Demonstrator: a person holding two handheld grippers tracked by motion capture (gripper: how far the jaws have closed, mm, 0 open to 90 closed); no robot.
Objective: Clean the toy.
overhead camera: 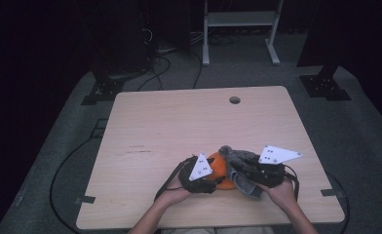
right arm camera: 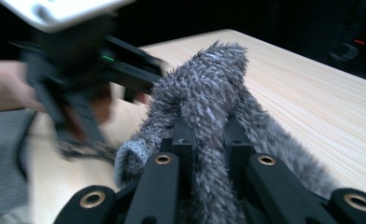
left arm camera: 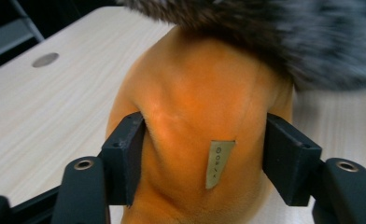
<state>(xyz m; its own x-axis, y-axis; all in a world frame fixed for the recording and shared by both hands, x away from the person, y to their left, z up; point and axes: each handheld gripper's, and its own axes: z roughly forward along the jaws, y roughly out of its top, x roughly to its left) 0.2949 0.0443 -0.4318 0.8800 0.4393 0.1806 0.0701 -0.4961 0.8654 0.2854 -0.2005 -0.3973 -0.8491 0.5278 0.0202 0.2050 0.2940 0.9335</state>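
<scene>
L gripper [left arm camera: 204,154] jaws pressed on round orange plush toy [left arm camera: 204,107], R gripper [right arm camera: 207,144] clamped on shaggy grey fur piece [right arm camera: 209,93] — both hands low, side by side at table's [overhead camera: 179,122] near edge

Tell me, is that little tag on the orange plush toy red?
No, the tag on the orange plush toy is pale grey-beige with small dark print.

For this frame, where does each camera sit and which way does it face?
High view: above the person's side, looking forward and down on the table; forearms, left gripper, right gripper.
Left gripper view: on the left gripper, looking along its jaws, which flank the orange plush.
Right gripper view: on the right gripper, clamped on grey fur; a hand at left.
Shared: all three views show the fur and table.
</scene>
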